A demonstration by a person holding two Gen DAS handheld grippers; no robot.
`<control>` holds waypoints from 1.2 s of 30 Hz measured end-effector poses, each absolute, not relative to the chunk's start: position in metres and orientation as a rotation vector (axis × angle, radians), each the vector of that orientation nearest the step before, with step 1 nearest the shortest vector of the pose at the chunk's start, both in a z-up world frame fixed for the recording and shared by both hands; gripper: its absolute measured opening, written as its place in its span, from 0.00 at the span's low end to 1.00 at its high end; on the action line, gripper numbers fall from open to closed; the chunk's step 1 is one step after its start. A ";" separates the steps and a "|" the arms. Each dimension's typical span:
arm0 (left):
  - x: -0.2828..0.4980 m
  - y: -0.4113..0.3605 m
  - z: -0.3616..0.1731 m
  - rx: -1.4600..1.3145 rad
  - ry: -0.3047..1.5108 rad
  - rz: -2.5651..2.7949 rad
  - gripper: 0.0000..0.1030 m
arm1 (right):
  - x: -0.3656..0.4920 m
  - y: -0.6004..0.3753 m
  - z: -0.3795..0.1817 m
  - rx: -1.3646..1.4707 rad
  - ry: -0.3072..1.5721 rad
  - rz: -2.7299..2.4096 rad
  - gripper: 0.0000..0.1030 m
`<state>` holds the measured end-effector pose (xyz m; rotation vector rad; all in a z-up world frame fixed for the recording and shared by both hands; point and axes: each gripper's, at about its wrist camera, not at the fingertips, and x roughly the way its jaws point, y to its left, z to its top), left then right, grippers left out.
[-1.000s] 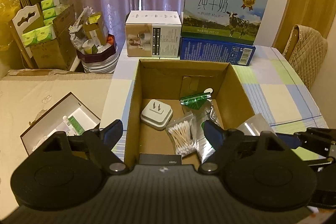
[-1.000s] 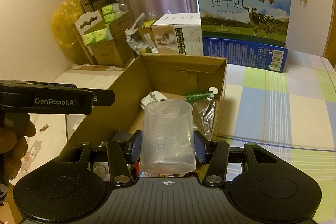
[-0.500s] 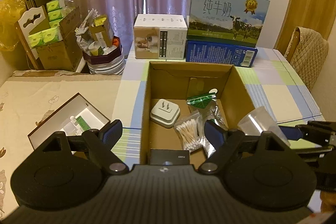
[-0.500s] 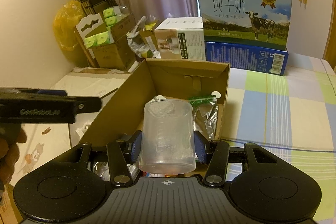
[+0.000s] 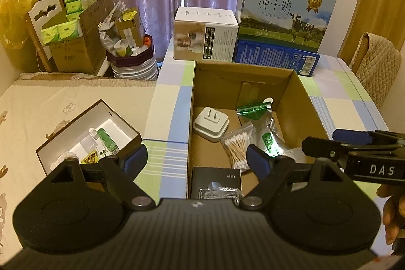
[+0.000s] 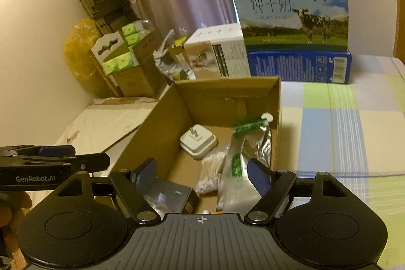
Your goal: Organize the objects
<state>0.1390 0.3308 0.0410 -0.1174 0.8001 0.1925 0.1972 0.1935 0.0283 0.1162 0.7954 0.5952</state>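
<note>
Your left gripper (image 5: pixel 196 157) hangs with jaws spread and empty over the near rim of the open brown cardboard box (image 5: pixel 298 92); your right gripper (image 6: pixel 201 172) is likewise released, holding nothing. Inside the box, left to right: a white wall plug (image 5: pixel 210 123), a clear bag of cotton swabs (image 5: pixel 238 148), a silver-green foil pouch (image 5: pixel 265 133); a black case (image 5: pixel 215 180) at the near wall is half hidden; the clear plastic measuring cup (image 5: pixel 295 152) is barely discernible behind your fingers.
</note>
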 end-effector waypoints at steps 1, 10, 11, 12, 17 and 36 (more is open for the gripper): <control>0.139 0.331 0.040 -0.119 0.801 0.190 0.80 | 0.197 0.193 0.027 0.114 0.808 0.592 0.74; 0.121 0.322 0.043 -0.126 0.801 0.185 0.82 | 0.181 0.183 0.028 0.099 0.844 0.561 0.74; 0.119 0.321 0.043 -0.127 0.800 0.184 0.83 | 0.179 0.181 0.029 0.103 0.852 0.555 0.74; 0.116 0.320 0.044 -0.127 0.800 0.184 0.83 | 0.176 0.179 0.030 0.109 0.860 0.552 0.74; 0.097 0.312 0.051 -0.127 0.795 0.182 0.92 | 0.155 0.169 0.038 0.120 0.871 0.540 0.74; -0.004 0.270 0.070 -0.125 0.742 0.188 0.99 | 0.049 0.126 0.064 0.077 0.865 0.490 0.74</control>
